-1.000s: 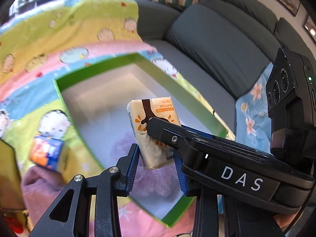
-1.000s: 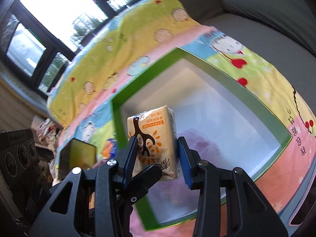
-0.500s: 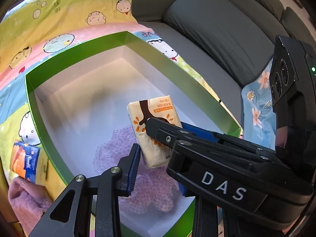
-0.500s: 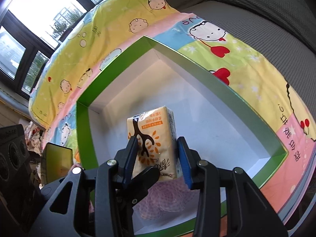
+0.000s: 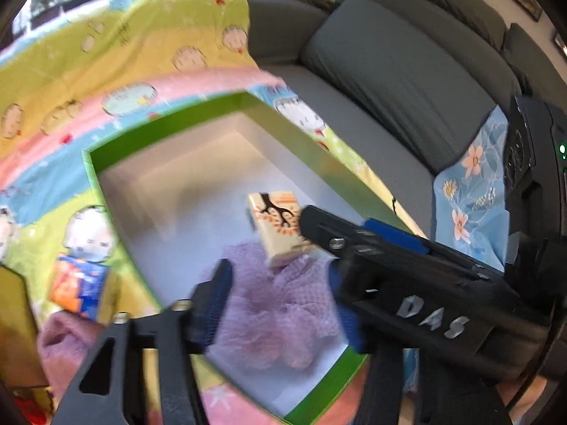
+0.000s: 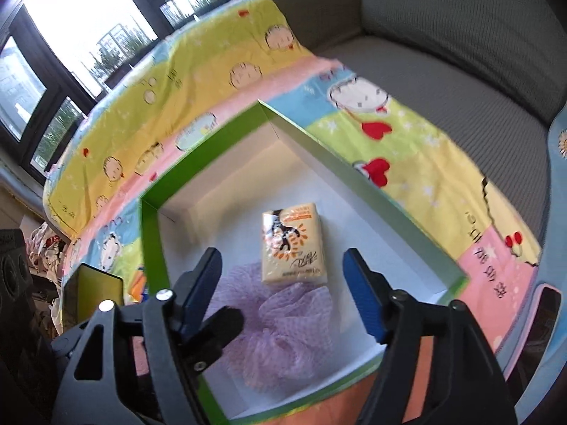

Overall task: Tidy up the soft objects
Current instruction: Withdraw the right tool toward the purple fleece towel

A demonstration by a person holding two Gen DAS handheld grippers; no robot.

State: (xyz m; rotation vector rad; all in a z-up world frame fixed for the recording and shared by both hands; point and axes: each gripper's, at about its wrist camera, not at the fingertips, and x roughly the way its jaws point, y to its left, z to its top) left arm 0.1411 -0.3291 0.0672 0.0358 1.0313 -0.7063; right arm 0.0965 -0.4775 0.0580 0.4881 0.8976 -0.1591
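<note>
A cream tissue pack with an orange tree print [image 6: 292,246] lies inside the green-rimmed box [image 6: 149,233], leaning on a purple mesh sponge [image 6: 283,329]. It also shows in the left wrist view [image 5: 278,228], with the sponge [image 5: 280,315] and the box rim [image 5: 170,120]. My right gripper [image 6: 283,290] is open and empty above the sponge, just behind the pack. My left gripper [image 5: 280,294] is open and empty above the box, partly hidden by the right gripper's body.
The box sits on a cartoon-print blanket [image 6: 212,56] over a grey sofa [image 6: 460,35]. An orange-blue tissue pack [image 5: 78,285] and a pink cloth [image 5: 67,347] lie left of the box. A blue floral cloth [image 5: 467,184] is at right.
The right gripper has opened and let go of the cream tissue pack, which now lies in the box against the sponge. Both grippers have drawn back and up.
</note>
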